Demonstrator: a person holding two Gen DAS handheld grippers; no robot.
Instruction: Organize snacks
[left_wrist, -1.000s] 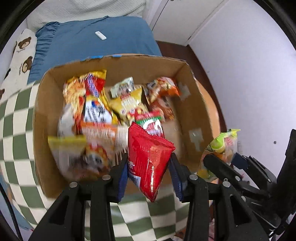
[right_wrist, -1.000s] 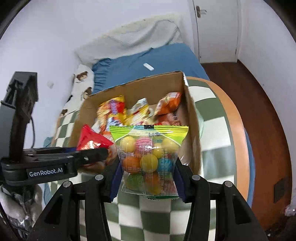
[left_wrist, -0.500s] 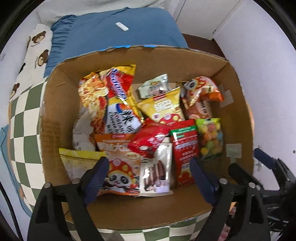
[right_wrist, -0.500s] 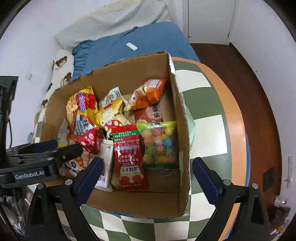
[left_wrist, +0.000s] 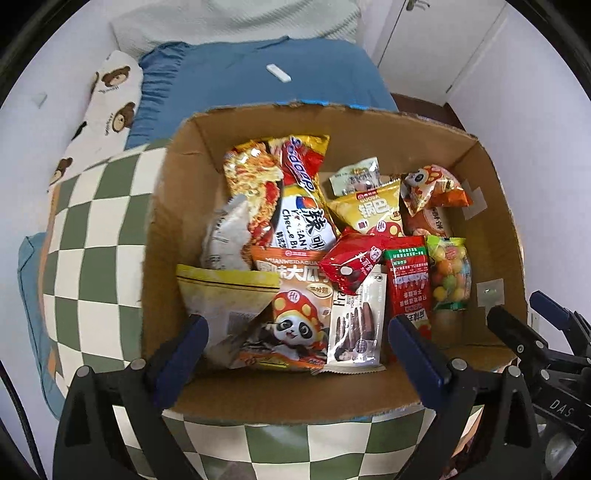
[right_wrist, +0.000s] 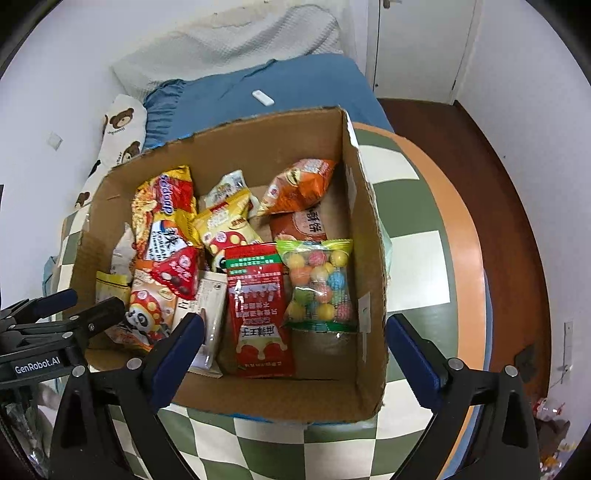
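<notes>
A brown cardboard box (left_wrist: 295, 391) (right_wrist: 365, 229) holds several snack packets. A small red packet (left_wrist: 351, 264) (right_wrist: 177, 271) lies on top in the middle. A clear bag of coloured candy balls (left_wrist: 448, 273) (right_wrist: 319, 284) lies by the right wall, next to a tall red packet (left_wrist: 408, 280) (right_wrist: 258, 306). My left gripper (left_wrist: 295, 350) is open and empty above the box's near edge. My right gripper (right_wrist: 295, 350) is open and empty over the near right corner. Each gripper shows at the side of the other's view.
The box stands on a round table with a green and white checked cloth (left_wrist: 92, 266) (right_wrist: 417, 266). Behind it is a bed with a blue cover (left_wrist: 258, 77), a bear-print pillow (left_wrist: 107, 110) and a small white object (right_wrist: 263, 98). Wooden floor (right_wrist: 480, 155) lies to the right.
Both grippers opened. The red packet left the left gripper and the candy bag left the right one; both now lie in the box. The grippers have drawn back and up.
</notes>
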